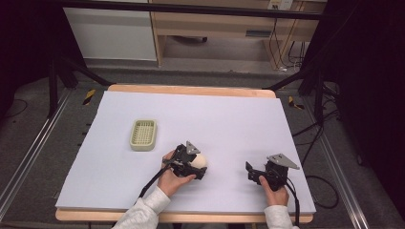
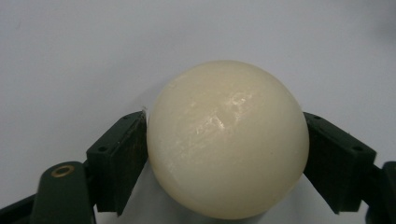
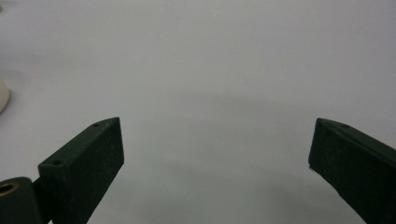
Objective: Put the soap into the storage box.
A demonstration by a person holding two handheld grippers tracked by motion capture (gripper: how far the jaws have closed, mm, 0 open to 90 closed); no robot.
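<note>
A cream, rounded soap-like ball sits between the two black jaws of my left gripper, which press on its left and right sides. From above, the same ball shows at the tip of the left gripper, low on the white sheet near the table's middle. My right gripper rests to the right near the front edge, and its jaws stand wide apart over bare sheet. A sliver of the cream ball shows at the far left of the right gripper view.
A pale green slotted tray lies on the white sheet, left of and behind the left gripper. The wooden table edge runs along the back. Black stands and cables flank the table on both sides.
</note>
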